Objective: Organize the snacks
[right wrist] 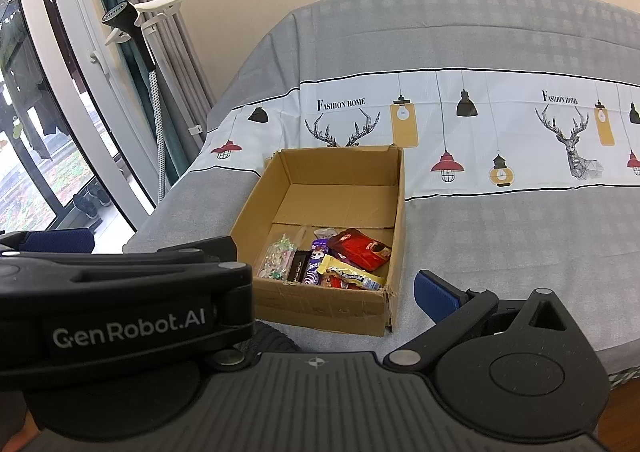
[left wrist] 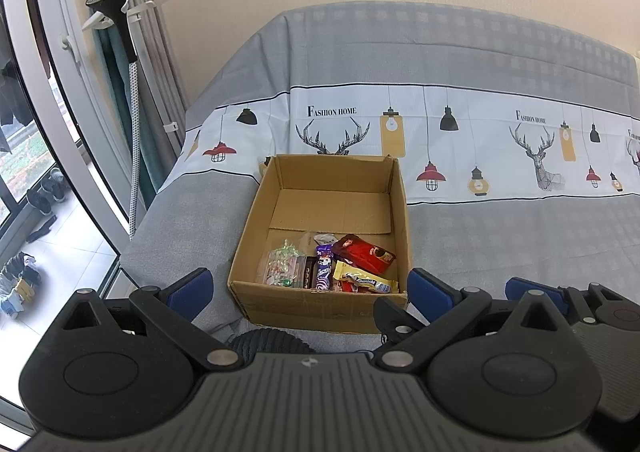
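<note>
Both grippers, left and right, hung wide open and empty just short of the cardboard box's near wall.

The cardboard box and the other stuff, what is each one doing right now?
Cardboard box: open on top, sitting on the bed.
Snacks: piled inside the box, at its near end.
Red packet: lying on top of the pile.
Left gripper: jaws open, holding nothing.
Right gripper: jaws open, holding nothing.
Bedsheet: spread flat.
</note>
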